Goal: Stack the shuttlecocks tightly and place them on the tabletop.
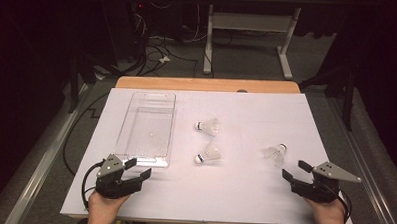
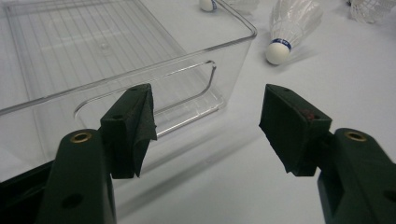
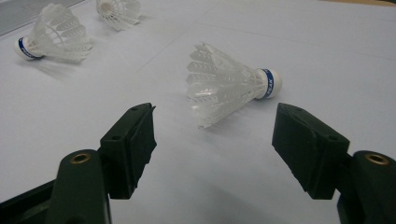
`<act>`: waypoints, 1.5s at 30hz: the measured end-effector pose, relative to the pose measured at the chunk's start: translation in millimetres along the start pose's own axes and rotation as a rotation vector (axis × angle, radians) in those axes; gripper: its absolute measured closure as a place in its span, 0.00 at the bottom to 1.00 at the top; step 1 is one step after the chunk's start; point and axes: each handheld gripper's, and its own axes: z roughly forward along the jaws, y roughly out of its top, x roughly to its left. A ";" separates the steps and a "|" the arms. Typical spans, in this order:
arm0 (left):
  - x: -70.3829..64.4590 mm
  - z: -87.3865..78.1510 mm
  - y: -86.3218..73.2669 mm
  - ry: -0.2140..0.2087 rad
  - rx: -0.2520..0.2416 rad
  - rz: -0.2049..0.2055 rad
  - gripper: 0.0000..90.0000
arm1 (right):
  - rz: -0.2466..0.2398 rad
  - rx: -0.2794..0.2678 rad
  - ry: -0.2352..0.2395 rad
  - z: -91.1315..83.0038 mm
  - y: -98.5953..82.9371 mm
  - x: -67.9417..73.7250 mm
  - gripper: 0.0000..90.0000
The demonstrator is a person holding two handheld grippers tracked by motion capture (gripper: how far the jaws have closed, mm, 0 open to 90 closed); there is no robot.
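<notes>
High view | left gripper [image 1: 137,169] being held agape beside clear rectangular plastic bin [image 1: 147,125] | right gripper [image 1: 294,170] being held agape near white feathered shuttlecock [image 1: 276,153], lying apart.

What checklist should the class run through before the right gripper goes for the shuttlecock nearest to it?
1. Right gripper open, jaws wide apart: ok.
2. Nearest shuttlecock ahead of the jaws, lying on its side, untouched: ok.
3. Its cork end clear of the other two shuttlecocks: ok.
4. Clear bin empty and upright on the table: ok.
5. Left gripper open, near the bin's handle end, holding nothing: ok.
6. Whether the jaws will close on feathers without crushing them: cannot tell.
</notes>
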 end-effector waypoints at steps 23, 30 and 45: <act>15.6 -13.3 -13.2 0.085 -0.078 -0.062 0.40 | -0.060 -0.005 0.068 6.5 8.5 17.7 0.36; 18.8 -12.4 -13.6 0.085 -0.071 -0.071 0.40 | -0.076 -0.007 0.115 14.9 19.9 31.0 0.34; 18.8 -15.6 -16.9 0.092 -0.084 -0.099 0.40 | -0.105 0.011 0.126 37.0 39.5 53.5 0.35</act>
